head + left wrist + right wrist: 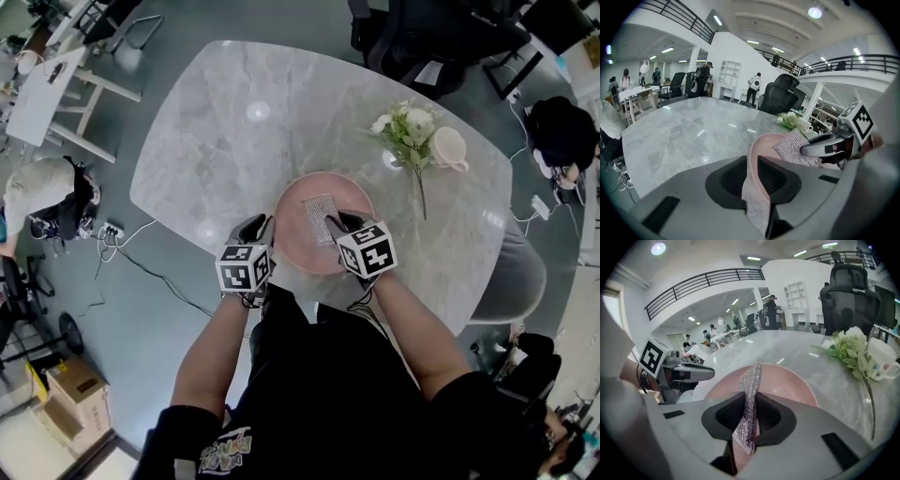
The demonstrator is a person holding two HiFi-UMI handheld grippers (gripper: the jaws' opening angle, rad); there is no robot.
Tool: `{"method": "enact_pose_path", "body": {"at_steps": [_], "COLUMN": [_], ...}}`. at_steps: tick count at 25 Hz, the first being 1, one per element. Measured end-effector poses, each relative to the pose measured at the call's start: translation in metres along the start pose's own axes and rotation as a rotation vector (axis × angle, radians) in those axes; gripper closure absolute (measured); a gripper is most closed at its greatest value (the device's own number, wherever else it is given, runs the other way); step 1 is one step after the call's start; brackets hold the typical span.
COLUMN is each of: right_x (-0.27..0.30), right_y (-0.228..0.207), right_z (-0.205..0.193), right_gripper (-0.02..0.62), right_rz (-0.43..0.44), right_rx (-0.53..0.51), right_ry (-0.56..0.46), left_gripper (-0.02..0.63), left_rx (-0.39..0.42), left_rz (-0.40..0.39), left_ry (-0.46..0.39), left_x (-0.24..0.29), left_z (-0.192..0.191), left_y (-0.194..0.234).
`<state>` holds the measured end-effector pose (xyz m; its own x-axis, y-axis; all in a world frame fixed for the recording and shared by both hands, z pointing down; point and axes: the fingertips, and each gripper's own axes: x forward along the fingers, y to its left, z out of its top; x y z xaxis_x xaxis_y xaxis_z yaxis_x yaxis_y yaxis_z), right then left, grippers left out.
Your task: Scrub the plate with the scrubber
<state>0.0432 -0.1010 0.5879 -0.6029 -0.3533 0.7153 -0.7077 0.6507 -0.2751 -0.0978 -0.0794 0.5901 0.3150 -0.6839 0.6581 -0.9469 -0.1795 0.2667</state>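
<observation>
Pointing away lengthwise — scrubber [321, 216], over plate [294, 228]

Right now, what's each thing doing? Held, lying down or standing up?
Plate: rim pinched by the left gripper.
Scrubber: pinched by the right gripper, over the plate.
Left gripper: shut on the plate.
Right gripper: shut on the scrubber.
Cup: standing upright.
Flowers: lying beside the cup.

You are in a big room with a grey table [206, 159], grey floor [281, 19], black chairs [450, 37] and bright lights [815, 12].
</observation>
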Motion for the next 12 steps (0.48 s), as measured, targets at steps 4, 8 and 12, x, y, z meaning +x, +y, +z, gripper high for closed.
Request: {"method": "enact_pose_path", "body": {"at_steps": [4,8,12], "right_x": [-0.027,-0.064,-0.096], "right_y": [0.001,0.006,0.010], "right_z": [0.010,0.015,0.020], "right_gripper": [0.520,0.522,0.522], "right_rz": [0.026,0.047,0.041], "right_rx": [-0.015,-0.059,-0.074], "right_ry": [-0.075,-0.133,-0.184], "left_gripper": [0.563,0.586,0.588], "left_rx": [0.001,-0.028,0.009], "left_rz": [0.015,-0.015,-0.066], "left_ry": [-0.094,-0.193,-0.234], "left_x": [-0.036,-0.076,-0.109], "left_z": [0.016,0.027,0.036], "left_y": [-0.012,-0.035,-0.056]}}
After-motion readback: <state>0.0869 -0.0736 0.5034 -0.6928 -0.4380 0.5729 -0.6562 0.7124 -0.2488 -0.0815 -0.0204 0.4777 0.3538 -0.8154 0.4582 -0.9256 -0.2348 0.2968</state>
